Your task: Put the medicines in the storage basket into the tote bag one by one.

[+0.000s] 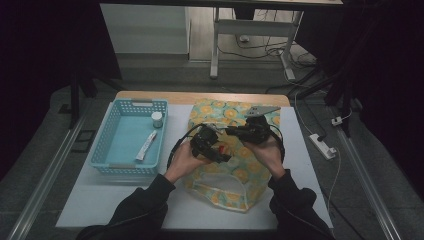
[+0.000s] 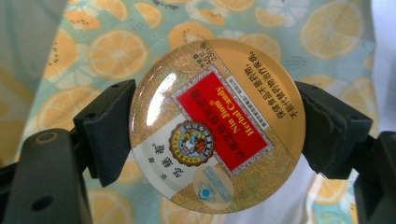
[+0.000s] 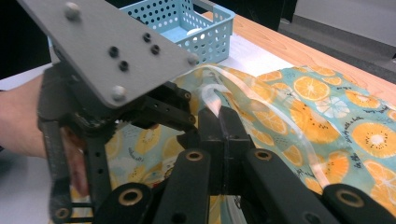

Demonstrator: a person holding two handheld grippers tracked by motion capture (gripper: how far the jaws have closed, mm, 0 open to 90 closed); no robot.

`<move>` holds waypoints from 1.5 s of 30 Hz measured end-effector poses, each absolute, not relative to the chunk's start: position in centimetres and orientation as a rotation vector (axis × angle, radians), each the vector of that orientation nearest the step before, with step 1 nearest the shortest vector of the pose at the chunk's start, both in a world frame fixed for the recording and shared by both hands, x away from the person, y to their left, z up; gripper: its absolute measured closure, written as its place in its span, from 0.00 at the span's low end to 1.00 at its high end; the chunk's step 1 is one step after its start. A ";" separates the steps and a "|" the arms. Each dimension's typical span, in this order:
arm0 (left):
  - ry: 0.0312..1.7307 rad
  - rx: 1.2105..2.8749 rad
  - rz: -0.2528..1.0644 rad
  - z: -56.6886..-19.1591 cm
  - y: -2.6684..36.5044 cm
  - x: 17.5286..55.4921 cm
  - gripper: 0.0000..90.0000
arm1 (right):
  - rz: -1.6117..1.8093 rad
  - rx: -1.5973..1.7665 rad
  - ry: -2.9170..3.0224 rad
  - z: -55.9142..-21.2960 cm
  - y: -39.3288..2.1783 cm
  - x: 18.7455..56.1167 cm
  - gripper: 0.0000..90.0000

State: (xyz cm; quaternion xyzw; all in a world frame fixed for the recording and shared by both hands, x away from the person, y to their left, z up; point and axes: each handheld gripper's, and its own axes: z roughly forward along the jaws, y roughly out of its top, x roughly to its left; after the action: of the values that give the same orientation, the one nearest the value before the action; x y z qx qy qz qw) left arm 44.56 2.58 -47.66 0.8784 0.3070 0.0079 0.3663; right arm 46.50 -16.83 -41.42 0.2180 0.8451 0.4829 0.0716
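A round gold tin (image 2: 217, 126) with a red Herbal Candy label sits between the pads (image 2: 109, 128) of my left gripper (image 2: 215, 135), which is shut on its edges. It hangs over a bag (image 1: 235, 175) printed with orange slices, lying mid-table. My left gripper (image 1: 214, 145) hovers above the bag's middle. My right gripper (image 3: 223, 123) is shut on the bag's clear plastic rim (image 3: 261, 100) and holds it raised. In the high view my right gripper (image 1: 240, 132) is just right of the left one, nearly touching it.
A blue perforated basket (image 1: 112, 125) stands at the table's left with a small white bottle (image 1: 157, 119) and a white tube (image 1: 146, 146) inside. White table surface (image 1: 115, 200) runs along the front. A power strip (image 1: 322, 145) lies on the floor at the right.
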 end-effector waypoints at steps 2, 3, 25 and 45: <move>0.796 2.260 0.031 -47.9 2.6 44.8 0.23 | 1.454 0.655 2.540 -41.4 -16.8 46.5 1.00; 0.798 2.264 0.039 -48.0 2.6 44.9 0.23 | 1.454 0.655 2.541 -41.4 -16.8 46.5 1.00; 0.851 2.257 0.151 -50.1 2.8 46.8 0.23 | 1.419 0.664 2.562 -42.1 -16.6 46.8 1.00; 0.930 2.274 0.208 -52.0 3.4 47.6 0.22 | 1.386 0.676 2.584 -43.0 -16.4 47.1 1.00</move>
State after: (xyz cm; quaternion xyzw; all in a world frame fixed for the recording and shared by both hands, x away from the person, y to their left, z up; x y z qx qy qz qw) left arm 47.63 3.43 -52.03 0.8701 0.3560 0.0795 0.3316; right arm 47.14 -16.35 -43.01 0.2242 0.8568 0.4596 0.0662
